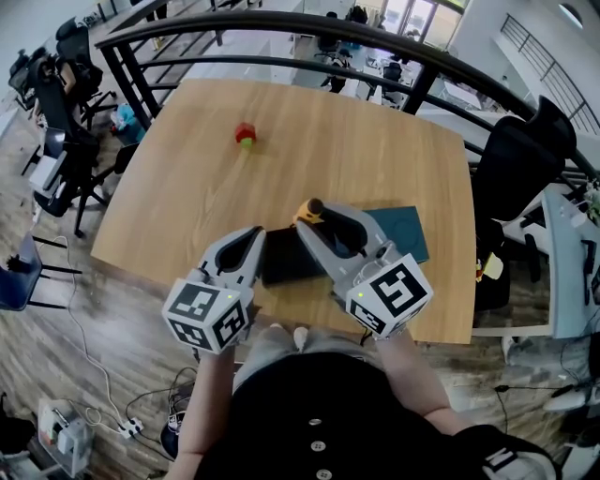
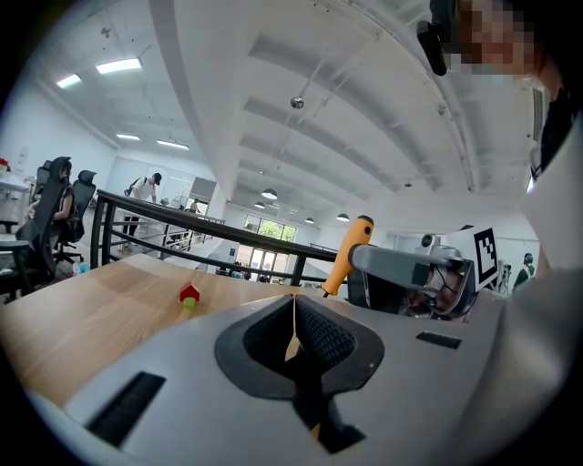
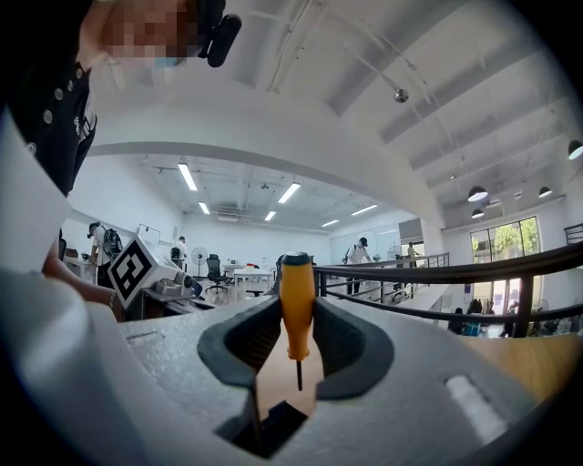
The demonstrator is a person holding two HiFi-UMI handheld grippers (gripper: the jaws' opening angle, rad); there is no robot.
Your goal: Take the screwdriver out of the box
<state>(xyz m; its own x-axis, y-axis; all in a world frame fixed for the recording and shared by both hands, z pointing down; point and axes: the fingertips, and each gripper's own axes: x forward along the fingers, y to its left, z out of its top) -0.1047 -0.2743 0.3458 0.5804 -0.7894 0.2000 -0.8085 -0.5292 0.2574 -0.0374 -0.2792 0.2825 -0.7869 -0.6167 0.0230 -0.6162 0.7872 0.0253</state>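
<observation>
My right gripper [image 1: 317, 217] is shut on the screwdriver [image 1: 308, 207] and holds it by its orange handle above the near part of the table. In the right gripper view the screwdriver [image 3: 296, 305] stands upright between the pads, its thin shaft pointing down. The left gripper view shows the screwdriver [image 2: 351, 255] clamped in the right gripper [image 2: 364, 259]. A dark open box [image 1: 286, 258] lies on the table under both grippers. My left gripper [image 1: 255, 236] hovers at the box's left edge, and its jaws [image 2: 293, 309] are shut with nothing between them.
A teal lid [image 1: 405, 230] lies to the right of the box. A small red and green object [image 1: 246, 134] stands further out on the wooden table [image 1: 187, 187]. A black railing [image 1: 281, 28] runs behind the table, and office chairs [image 1: 525, 159] stand at both sides.
</observation>
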